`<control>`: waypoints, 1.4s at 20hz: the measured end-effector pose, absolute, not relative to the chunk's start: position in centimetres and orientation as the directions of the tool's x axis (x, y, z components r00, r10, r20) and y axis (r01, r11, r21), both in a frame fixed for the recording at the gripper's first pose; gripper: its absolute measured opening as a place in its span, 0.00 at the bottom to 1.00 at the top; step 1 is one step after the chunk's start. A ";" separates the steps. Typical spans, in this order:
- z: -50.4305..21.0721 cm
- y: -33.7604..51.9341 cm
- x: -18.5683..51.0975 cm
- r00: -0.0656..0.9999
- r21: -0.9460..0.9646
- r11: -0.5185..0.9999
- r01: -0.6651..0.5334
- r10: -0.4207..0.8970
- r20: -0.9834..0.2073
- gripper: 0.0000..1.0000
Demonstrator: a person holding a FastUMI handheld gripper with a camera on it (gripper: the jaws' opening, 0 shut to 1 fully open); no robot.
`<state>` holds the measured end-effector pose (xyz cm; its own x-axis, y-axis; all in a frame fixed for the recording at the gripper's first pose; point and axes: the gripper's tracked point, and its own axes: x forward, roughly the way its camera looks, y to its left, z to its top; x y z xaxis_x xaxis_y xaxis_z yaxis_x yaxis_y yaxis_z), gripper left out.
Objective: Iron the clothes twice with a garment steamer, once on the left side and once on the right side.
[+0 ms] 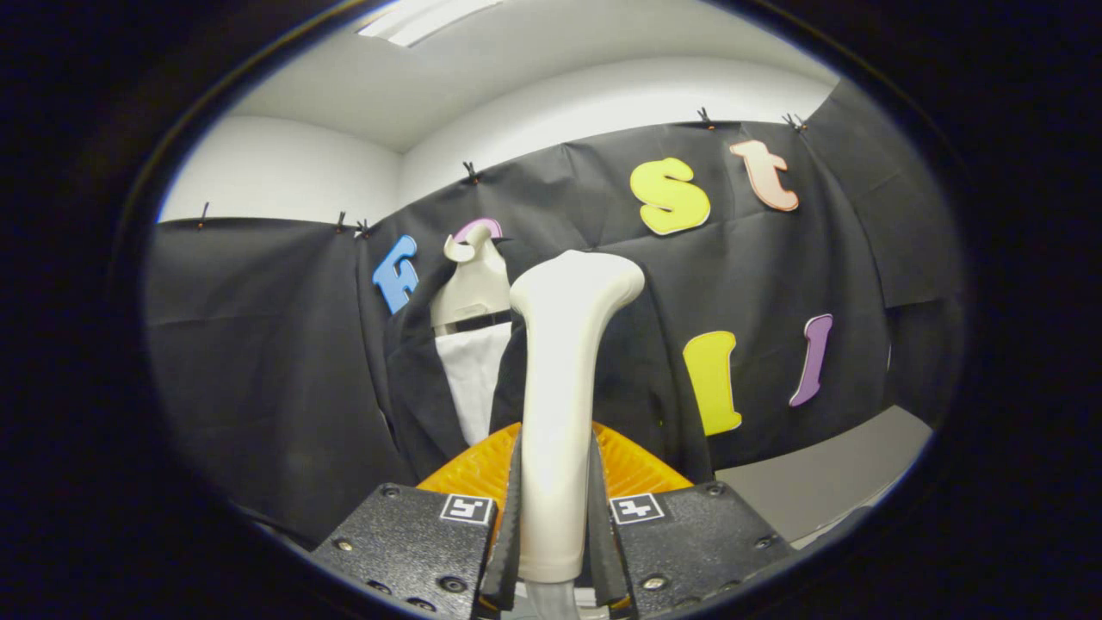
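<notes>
Black jacket (413, 379) is hanging on a pale mannequin form (472, 288) against the booth wall, white shirt front (473, 379) showing in the opening between the lapels. Garment is sitting beyond the fingers, a little to the left of the steamer.

Garment steamer (564, 387) is standing upright in the gripper (555, 517), its cream handle rising between the fingers and its head flaring at the top, overlapping one side of the jacket. Can't tell if the head is touching fabric or just near it.

Jaws are clenched on the steamer handle, both fingers pressing its sides. Orange ribbed piece (633, 469) is sitting just behind the handle.

Progress, my read: pickup is done and the steamer is getting presented to the garment. No way of telling whether either pass is complete; fabric is giving nothing away. Treating both the left and right strokes as still open.
</notes>
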<state>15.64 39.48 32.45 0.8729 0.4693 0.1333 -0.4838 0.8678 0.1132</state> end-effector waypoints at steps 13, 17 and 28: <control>24.3 38.5 15.9 0.891 0.104 0.887 -0.450 0.454 -0.012 0.36; 21.3 37.8 15.9 0.897 0.101 0.897 -0.430 0.437 -0.066 0.36; 12.8 36.7 15.9 0.891 0.089 0.915 -0.393 0.403 -0.210 0.36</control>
